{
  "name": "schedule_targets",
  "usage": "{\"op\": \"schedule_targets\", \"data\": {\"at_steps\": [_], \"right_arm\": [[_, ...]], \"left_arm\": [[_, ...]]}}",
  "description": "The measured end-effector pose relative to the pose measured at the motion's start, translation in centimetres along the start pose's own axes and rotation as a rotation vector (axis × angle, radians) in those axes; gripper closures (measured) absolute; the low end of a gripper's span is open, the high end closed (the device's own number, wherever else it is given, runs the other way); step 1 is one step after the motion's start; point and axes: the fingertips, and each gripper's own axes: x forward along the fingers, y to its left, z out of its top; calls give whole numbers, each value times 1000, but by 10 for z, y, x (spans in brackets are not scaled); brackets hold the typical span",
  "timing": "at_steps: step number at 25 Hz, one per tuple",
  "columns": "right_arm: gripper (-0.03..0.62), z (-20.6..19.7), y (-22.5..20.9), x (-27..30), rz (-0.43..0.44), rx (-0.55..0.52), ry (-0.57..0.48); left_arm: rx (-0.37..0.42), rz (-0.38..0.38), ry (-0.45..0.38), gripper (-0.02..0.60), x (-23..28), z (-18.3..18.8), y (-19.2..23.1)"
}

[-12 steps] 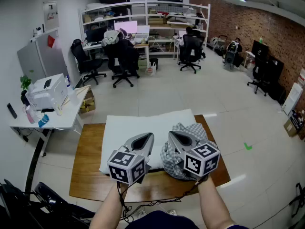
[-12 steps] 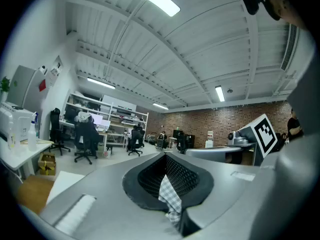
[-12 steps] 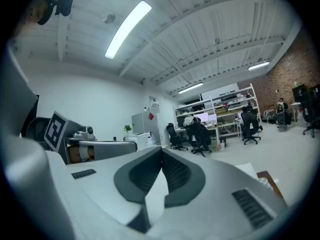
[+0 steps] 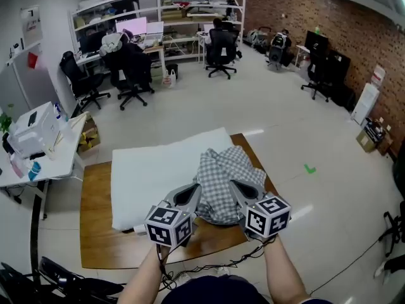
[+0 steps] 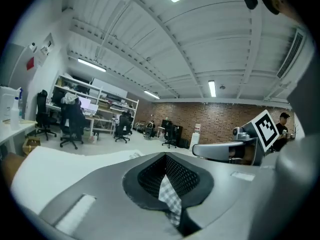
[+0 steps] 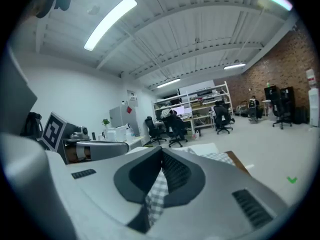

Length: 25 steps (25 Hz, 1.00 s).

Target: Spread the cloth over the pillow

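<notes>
Nearest us, the left gripper (image 4: 188, 196) and the right gripper (image 4: 244, 194) are each clamped on the checked cloth (image 4: 221, 173), with a fold of it pinched between the pressed-together jaws in both gripper views. Half a second ago the cloth sat as a heap at the near right corner of the white pillow (image 4: 149, 170), under the right gripper, with the left gripper beside it over bare pillow. Now it is a longer bunch running from between our grippers toward the pillow's far right corner. We judge that both edges are in hand and the spreading has barely begun, since the pillow's whole left part is still uncovered. The pillow covers most of the wooden table (image 4: 95, 236), leaving bare wood at the left end and along the near edge. Beyond lie pale floor tiles with a green mark (image 4: 309, 168), a white side table with a printer (image 4: 31, 128) at left, black office chairs (image 4: 130, 75), shelving with monitors (image 4: 158, 8) and a brick wall (image 4: 297, 8).
</notes>
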Motion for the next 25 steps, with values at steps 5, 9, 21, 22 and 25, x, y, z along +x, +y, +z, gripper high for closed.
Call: {"op": "schedule_targets", "data": {"at_steps": [5,9,21,22,25], "right_arm": [[586,-39,-47,-40,-158,16,45],[586,-76,-77,-66,-246,37,108],[503,-181,-137,-95,-393,70,291],[449,-196,-141,-93,-400,89,318],[444,-243,-149,-88,-408,154,408]], "left_arm": [[-22,-43,54,571,16,-35,-19],[-41,-71,110,571,23,-64,-32],[-72,-89,197,571,25,-111,-50],[-75,-90,206,571,23,-115,-51],[-80,-89,227,571,18,-123,-55]]}}
